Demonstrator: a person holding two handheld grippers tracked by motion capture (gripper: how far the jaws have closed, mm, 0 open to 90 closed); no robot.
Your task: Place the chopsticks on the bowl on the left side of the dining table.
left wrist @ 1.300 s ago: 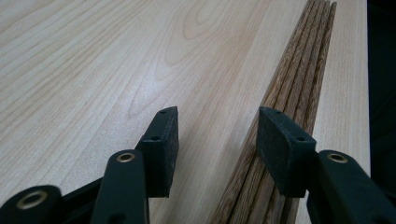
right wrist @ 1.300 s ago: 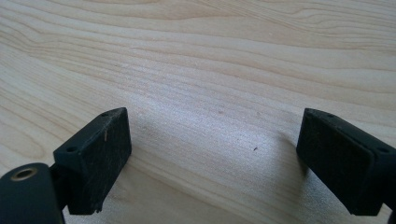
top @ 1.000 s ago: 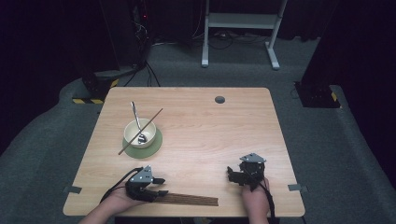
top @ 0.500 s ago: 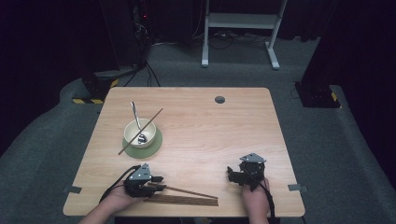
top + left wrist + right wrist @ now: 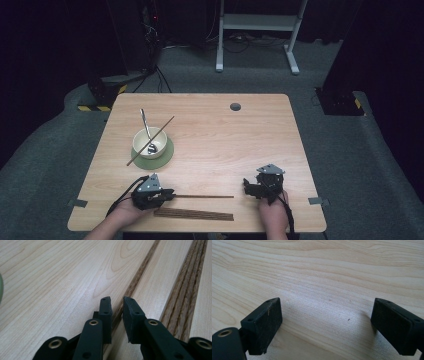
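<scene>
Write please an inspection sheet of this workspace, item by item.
Surface: wooden table, bare in the middle.
Job's things: single chopstick between the left tongs; chopstick bundle beside it.
Clutter: bowl on green saucer, spoon inside, another chopstick across it.
Grippers: left tongs have just been closing, now on the single chopstick; right tongs open, nothing between.
Cables: left cable and right cable trail back.
Surroundings: grey carpet, white stand.

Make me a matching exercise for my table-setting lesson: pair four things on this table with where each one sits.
Things:
1. spoon
2. green mat
3. chopstick bundle
4. slanted chopstick

Places:
A. across the rim of the bowl
B. in the bowl
C. by the near edge of the table
D. under the bowl

Pairs: 1-B, 2-D, 3-C, 4-A
</scene>
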